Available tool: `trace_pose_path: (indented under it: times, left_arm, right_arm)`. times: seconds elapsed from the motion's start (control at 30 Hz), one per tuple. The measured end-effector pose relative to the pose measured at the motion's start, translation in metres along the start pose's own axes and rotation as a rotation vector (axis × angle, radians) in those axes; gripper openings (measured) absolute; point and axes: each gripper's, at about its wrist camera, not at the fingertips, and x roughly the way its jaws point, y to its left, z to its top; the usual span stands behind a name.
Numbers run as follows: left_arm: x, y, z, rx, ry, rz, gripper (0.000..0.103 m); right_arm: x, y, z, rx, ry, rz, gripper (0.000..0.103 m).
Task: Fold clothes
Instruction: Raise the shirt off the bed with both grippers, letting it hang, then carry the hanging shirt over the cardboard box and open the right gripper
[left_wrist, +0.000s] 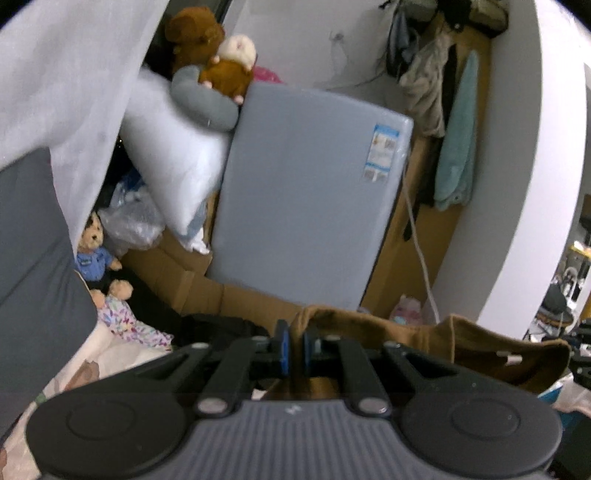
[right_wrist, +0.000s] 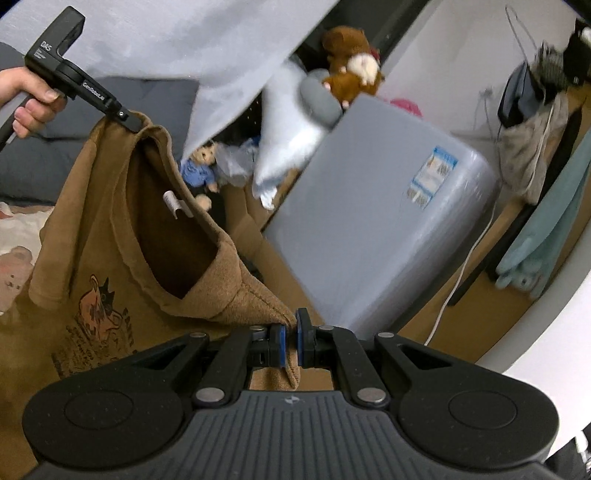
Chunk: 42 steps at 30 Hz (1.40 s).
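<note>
A large grey padded slab (left_wrist: 306, 192), wrapped in clear film and marked with a blue label (left_wrist: 382, 151), is seen propped upright straight ahead of the gripper, on flattened cardboard (left_wrist: 207, 288). A white pillow (left_wrist: 173, 166) is leaned against its left side, and brown plush toys (left_wrist: 221, 62) are piled above that. A small bear in a blue shirt (left_wrist: 98, 254) is seated lower left. To the right, a teal towel (left_wrist: 458, 140) and other garments are hung along a wooden panel, beside a curved white wall (left_wrist: 535, 177). A white cable (left_wrist: 419, 251) is trailed downward.

Brown t-shirt (right_wrist: 110, 236) with a printed graphic on the front. It's hanging up by both shoulders, neck hole gaping open, white tag showing inside.
</note>
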Motion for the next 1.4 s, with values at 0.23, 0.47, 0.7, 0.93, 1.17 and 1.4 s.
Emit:
trace_pose_path:
  times: [0.23, 0.47, 0.7, 0.93, 1.17, 1.4]
  left_arm:
    - [0.076, 0.034, -0.042, -0.04, 0.098, 0.014, 0.008]
    - [0.134, 0.06, -0.072, -0.069, 0.171, 0.039, 0.008]
    - [0.188, 0.089, -0.09, -0.08, 0.229, 0.076, 0.008]
    - [0.25, 0.107, -0.105, -0.091, 0.275, 0.122, 0.008]
    - [0.307, 0.113, -0.119, -0.078, 0.314, 0.155, 0.008]
    - [0.372, 0.124, -0.139, -0.015, 0.392, 0.159, 0.008]
  right_arm:
    - [0.077, 0.008, -0.051, 0.015, 0.058, 0.057, 0.006]
    - [0.153, 0.012, -0.075, 0.059, 0.146, 0.096, 0.006]
    - [0.234, 0.013, -0.084, 0.14, 0.232, 0.112, 0.006]
    - [0.306, 0.027, -0.099, 0.128, 0.317, 0.113, 0.006]
    - [0.364, 0.034, -0.121, 0.137, 0.378, 0.103, 0.006]
    - [0.42, 0.034, -0.154, 0.172, 0.455, 0.07, 0.005]
